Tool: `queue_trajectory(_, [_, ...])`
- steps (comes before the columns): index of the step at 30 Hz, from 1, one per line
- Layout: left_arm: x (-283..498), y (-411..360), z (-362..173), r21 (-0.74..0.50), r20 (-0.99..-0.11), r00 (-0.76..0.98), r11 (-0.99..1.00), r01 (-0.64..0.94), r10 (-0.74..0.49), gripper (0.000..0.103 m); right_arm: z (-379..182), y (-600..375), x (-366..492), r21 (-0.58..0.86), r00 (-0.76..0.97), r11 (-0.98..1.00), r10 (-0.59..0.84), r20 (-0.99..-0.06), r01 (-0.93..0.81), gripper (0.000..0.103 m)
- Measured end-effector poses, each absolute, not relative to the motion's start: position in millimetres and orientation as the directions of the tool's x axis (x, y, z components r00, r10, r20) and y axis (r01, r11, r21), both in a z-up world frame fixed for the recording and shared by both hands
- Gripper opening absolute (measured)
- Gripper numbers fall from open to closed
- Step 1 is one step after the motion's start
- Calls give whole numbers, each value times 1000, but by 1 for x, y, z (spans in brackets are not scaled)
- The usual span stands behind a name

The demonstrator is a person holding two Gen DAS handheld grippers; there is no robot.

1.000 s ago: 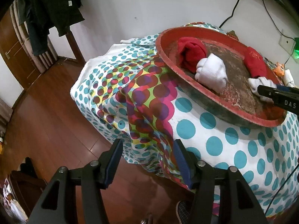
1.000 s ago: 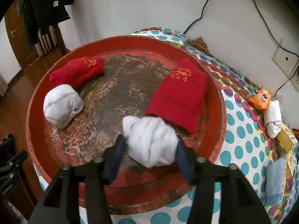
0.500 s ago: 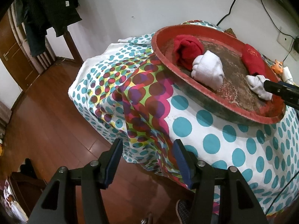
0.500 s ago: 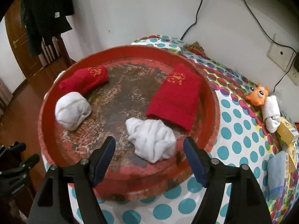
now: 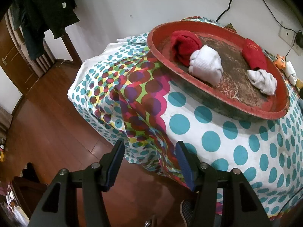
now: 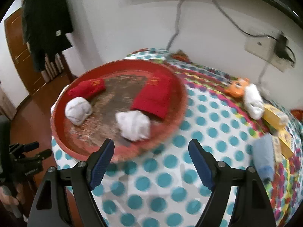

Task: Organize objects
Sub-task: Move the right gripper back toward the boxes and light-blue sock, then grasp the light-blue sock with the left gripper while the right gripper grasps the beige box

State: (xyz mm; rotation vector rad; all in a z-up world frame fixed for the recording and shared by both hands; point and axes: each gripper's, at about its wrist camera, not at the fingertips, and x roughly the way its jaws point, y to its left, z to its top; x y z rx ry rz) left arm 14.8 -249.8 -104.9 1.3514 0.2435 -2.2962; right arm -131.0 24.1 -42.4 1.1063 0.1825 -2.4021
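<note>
A round red tray (image 6: 64,143) (image 5: 217,104) sits on a table with a polka-dot cloth (image 6: 170,160). In it lie two rolled white socks (image 6: 133,125) (image 6: 78,109) and two red socks (image 6: 155,96) (image 6: 86,88). They also show in the left wrist view: white (image 5: 205,65) (image 5: 263,81), red (image 5: 184,44) (image 5: 252,54). My right gripper (image 6: 151,149) is open and empty, above the cloth just in front of the tray. My left gripper (image 5: 149,153) is open and empty, low beside the table's draped corner.
A white rolled sock (image 6: 252,102) and an orange toy (image 6: 235,87) lie at the back right, with yellow boxes (image 6: 274,115) and a blue cloth (image 6: 264,157) further right. Cables hang on the wall. Wooden floor (image 5: 47,128) and a door lie to the left.
My right gripper has opened, let go of the white sock in the tray and pulled back and to the right. The left gripper has hardly moved.
</note>
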Motion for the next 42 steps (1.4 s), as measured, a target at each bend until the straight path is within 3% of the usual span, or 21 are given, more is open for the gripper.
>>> queue_trajectory(17, [12,-243,-111,142,-857,-384,-874,464,-343,57,-66,215,-156,111,-649,-986,-165,-742,125,79])
queue_trajectory(23, [10,-240,-114,169,-853,-378,-875,454,-361,57,-78,231,-174,70,-645,-991,-127,-754,114,62])
queue_trajectory(30, [15,-248,-108,162,-834,-395,-855,493,-386,57,-92,212,-204,20,-626,-989,-109,-772,147,54])
queue_trajectory(36, [13,-248,-111,187,-833,-384,-855,483,-399,57,-104,203,-228,2,-610,-988,-97,-787,154,53])
queue_trajectory(42, [14,-240,-99,202,-802,-429,-866,458,-414,57,-111,198,-246,8,-597,-984,-113,-794,176,39])
